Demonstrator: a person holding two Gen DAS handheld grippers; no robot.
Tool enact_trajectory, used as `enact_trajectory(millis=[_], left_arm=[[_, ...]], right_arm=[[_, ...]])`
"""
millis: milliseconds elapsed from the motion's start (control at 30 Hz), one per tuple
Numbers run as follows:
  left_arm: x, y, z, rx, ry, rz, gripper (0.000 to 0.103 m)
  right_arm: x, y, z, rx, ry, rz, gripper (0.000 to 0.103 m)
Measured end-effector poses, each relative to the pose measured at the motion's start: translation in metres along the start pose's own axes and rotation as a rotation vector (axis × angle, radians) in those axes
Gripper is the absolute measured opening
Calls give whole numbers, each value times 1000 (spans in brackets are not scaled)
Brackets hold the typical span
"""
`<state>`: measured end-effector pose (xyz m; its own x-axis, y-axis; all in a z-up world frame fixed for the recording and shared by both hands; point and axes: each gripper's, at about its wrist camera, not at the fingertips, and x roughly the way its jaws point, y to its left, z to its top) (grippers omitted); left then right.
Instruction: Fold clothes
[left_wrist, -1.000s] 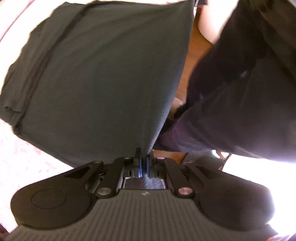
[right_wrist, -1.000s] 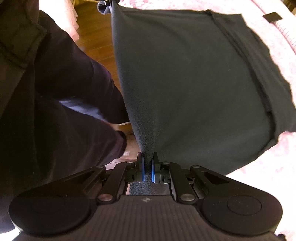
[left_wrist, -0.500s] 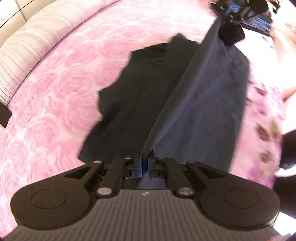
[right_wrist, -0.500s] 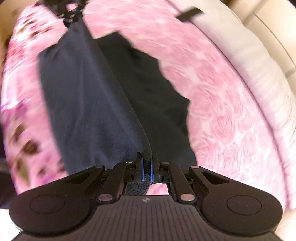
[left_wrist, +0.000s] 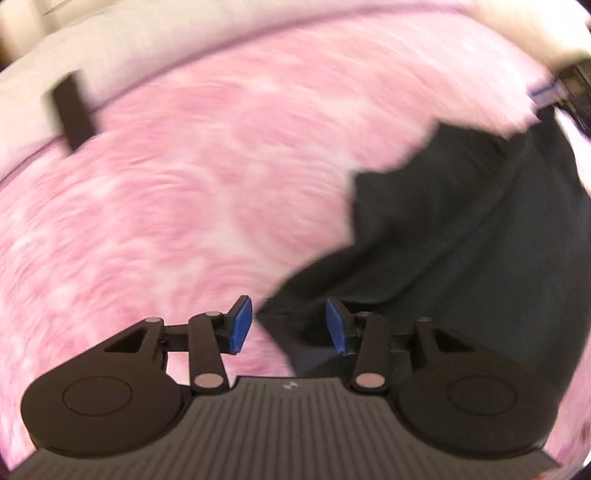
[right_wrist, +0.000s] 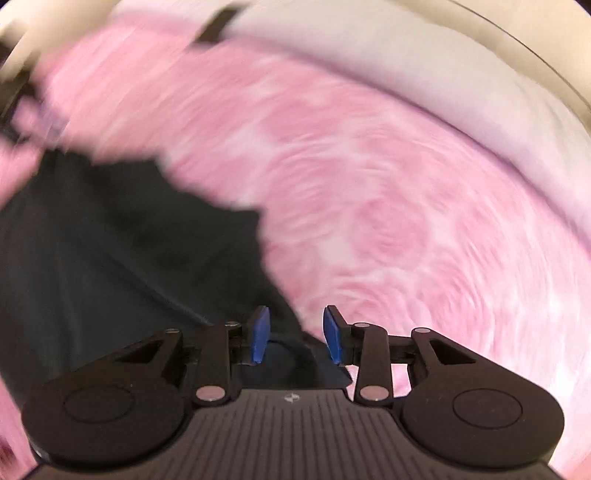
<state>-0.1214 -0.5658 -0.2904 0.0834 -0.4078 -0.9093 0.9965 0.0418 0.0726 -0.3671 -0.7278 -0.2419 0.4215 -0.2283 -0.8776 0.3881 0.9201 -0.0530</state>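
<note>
A dark garment (left_wrist: 461, 236) lies on the pink rose-patterned bed cover (left_wrist: 184, 206); it fills the right side of the left wrist view. My left gripper (left_wrist: 288, 325) is open, its blue pads (left_wrist: 242, 323) apart, with a corner of the cloth lying loose between them. In the right wrist view the same dark garment (right_wrist: 110, 251) fills the lower left. My right gripper (right_wrist: 295, 332) is open too, and a cloth corner rests between its blue pads (right_wrist: 260, 332). Both views are motion-blurred.
A pale pillow or bolster (left_wrist: 122, 48) runs along the far edge of the bed, also seen as a pale bolster (right_wrist: 461, 74) in the right wrist view. A small dark rectangular object (left_wrist: 72, 110) lies near it. Pink bed cover (right_wrist: 388, 206) stretches beyond the garment.
Both grippers were shut on the garment's edge and carried it up over the bed. Now both have opened and let the cloth drop; the cameras swing towards the bolster.
</note>
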Motion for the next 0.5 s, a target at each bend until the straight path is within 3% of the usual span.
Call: enact_trajectory(millis=[100,233,400,500], left_arm=[[-12,0,-10,-46,-18,21,43],[-27,-1,-24,-107,-42,48,52],[2,-23,-23,-34,-26,54,53],[22,-17,-15,-73,-36,46,41]], right_arm=[[-6,-21,-12,135,-26,-15,44],[-1,-25,-34,189,-5,1,50],[12,-25,-55,228,31,33,54],[18,-28,-62,258,33,41,54]])
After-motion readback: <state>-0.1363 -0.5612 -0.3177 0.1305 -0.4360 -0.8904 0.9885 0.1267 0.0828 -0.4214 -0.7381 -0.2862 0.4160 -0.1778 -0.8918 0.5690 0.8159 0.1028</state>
